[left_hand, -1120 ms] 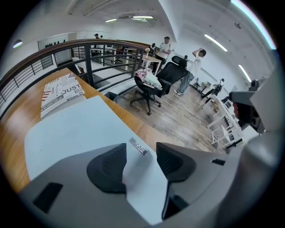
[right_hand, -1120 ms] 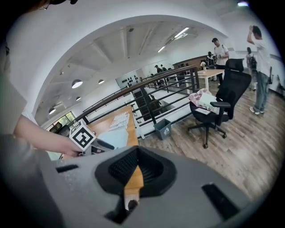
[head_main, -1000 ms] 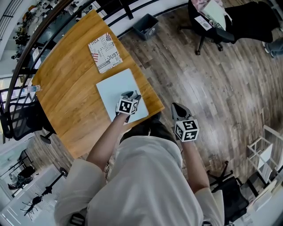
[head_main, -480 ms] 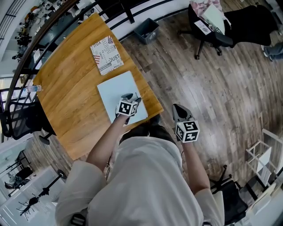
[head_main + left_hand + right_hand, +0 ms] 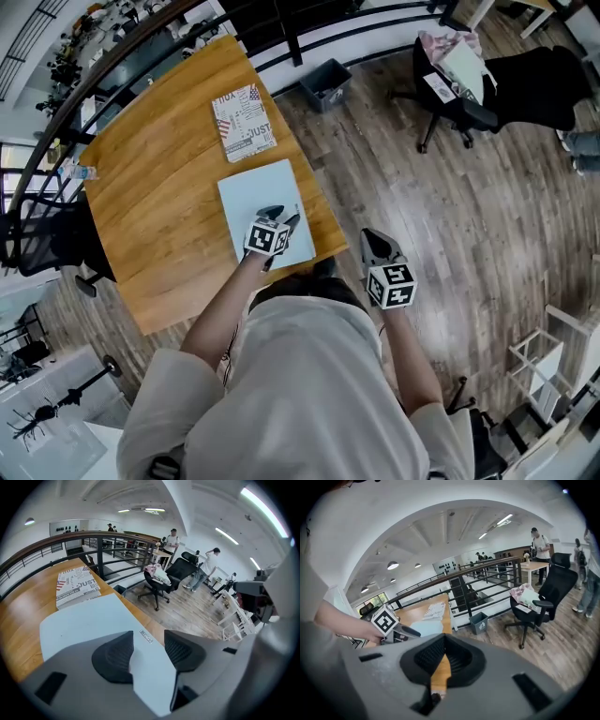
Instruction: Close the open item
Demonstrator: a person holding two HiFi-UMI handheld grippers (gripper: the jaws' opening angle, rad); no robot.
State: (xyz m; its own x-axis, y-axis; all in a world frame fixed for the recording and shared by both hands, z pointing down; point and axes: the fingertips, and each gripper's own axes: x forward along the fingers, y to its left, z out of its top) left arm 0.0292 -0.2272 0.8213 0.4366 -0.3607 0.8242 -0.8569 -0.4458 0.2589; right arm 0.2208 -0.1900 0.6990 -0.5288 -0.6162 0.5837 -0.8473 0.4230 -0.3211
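A pale blue laptop lies on the wooden table with its lid flat down, a small badge showing near its front edge. My left gripper hovers over the laptop's near right part. Its jaws are open and have just been closing a little, with only the lid seen between the black pads. My right gripper hangs off the table's near right side, above the wooden floor. In the right gripper view its jaws meet at the tips with nothing held.
A printed book lies beyond the laptop. A dark railing runs past the table's far edge, with a grey bin beside it. An office chair with cloth on it stands on the floor at right. People stand far off.
The head view has shifted, so the table and laptop sit a little further right in the picture. The left gripper stays over the laptop's near right part and the right one beside the table.
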